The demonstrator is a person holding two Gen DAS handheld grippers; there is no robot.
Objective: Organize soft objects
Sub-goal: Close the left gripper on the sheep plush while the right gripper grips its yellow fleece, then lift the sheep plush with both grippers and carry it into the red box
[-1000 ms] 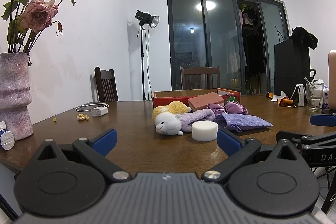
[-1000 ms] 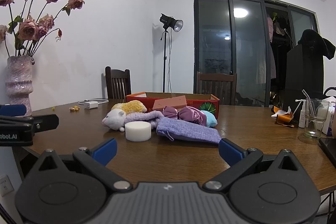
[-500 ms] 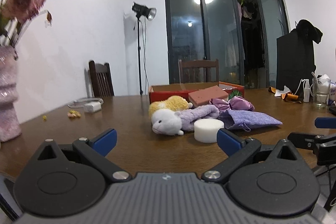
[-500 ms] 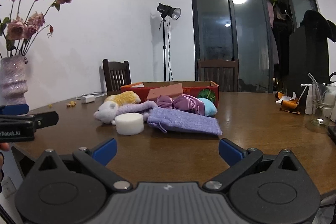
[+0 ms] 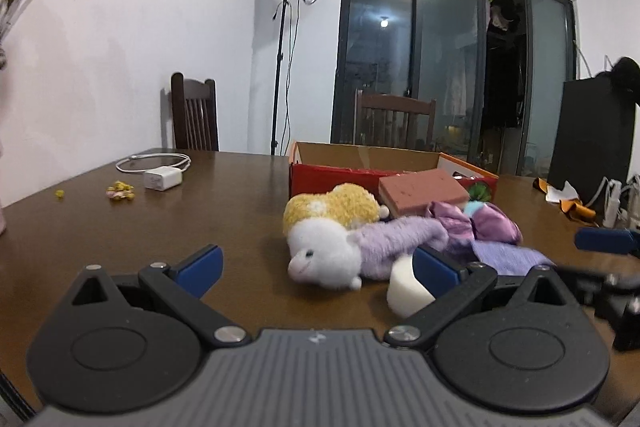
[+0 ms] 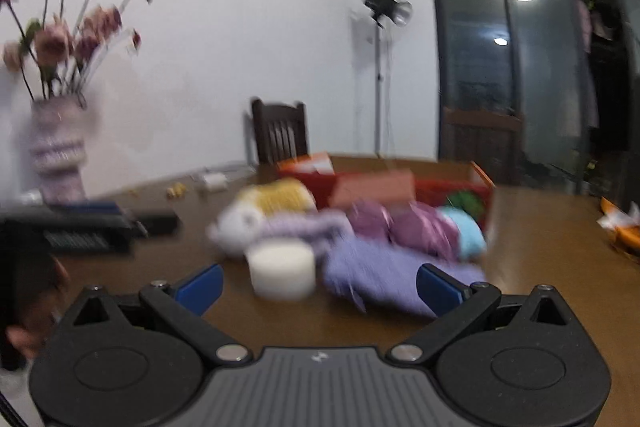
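Where the brown table (image 5: pixel 224 187) carries the pile, we list from the left: our left gripper (image 5: pixel 318 267), jaws spread wide and empty; white-headed plush toy (image 5: pixel 324 259) beside a yellow plush (image 5: pixel 332 207); white foam puck (image 5: pixel 404 293); lilac pouch (image 5: pixel 508 257); red box (image 5: pixel 332 175) behind. Our right gripper (image 6: pixel 320 287), blurred, jaws likewise wide and empty, faces the same heap.

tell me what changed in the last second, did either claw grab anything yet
Nothing grabbed. Both claws moved forward toward the soft pile: the left claw now sits close to the white plush and white sponge, and the right claw is mid-motion, its view blurred. Both remain open and empty. The pile and red box have not shifted.
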